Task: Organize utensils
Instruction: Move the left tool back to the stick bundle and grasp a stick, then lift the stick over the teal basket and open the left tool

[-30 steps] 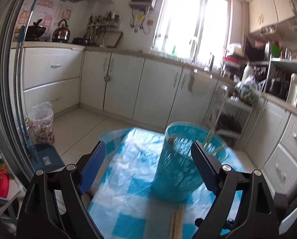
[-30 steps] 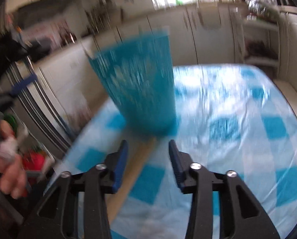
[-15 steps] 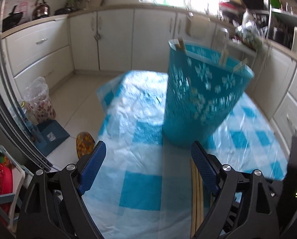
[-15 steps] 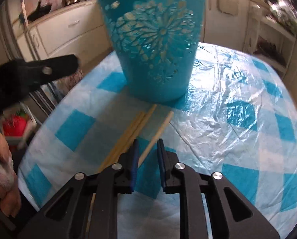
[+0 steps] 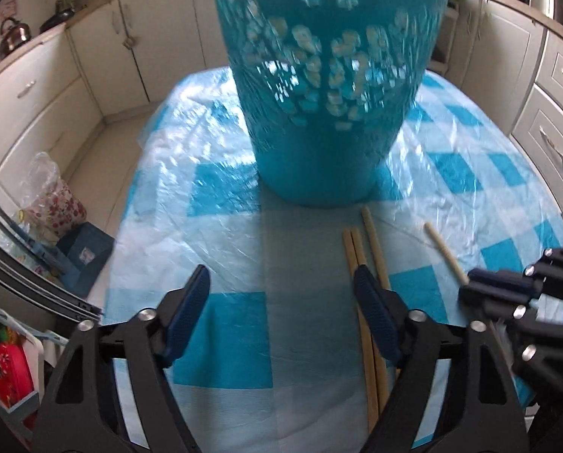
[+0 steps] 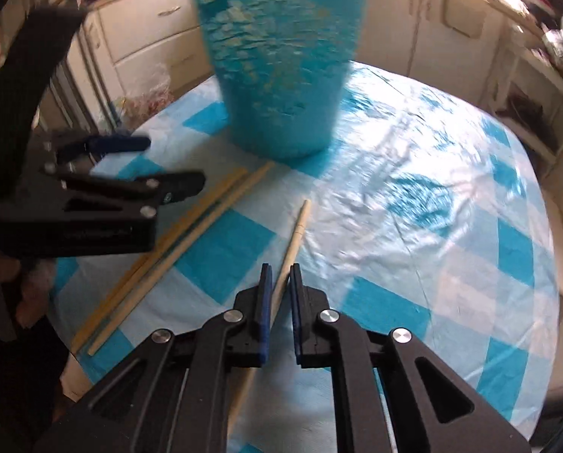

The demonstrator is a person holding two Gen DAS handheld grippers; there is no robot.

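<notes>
Both tongs have dropped toward the worktop (image 6: 413, 204) — basket (image 5: 326, 87) now looming close.
Right tongs (image 6: 279, 294) closing on the lone chopstick (image 6: 296, 234); left tongs (image 5: 281, 302) wide, narrowing beside three others (image 5: 368, 249) — grip squarely before lifting.

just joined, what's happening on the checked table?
A person works a handheld gripper in each hand over a table with a blue-and-white checked plastic cover. The right gripper is closing around a single pale wooden chopstick lying apart from the others. The left gripper is closing too, with nothing between its fingers, beside three more wooden chopsticks. All four lie in front of a tall teal perforated plastic basket.
</notes>
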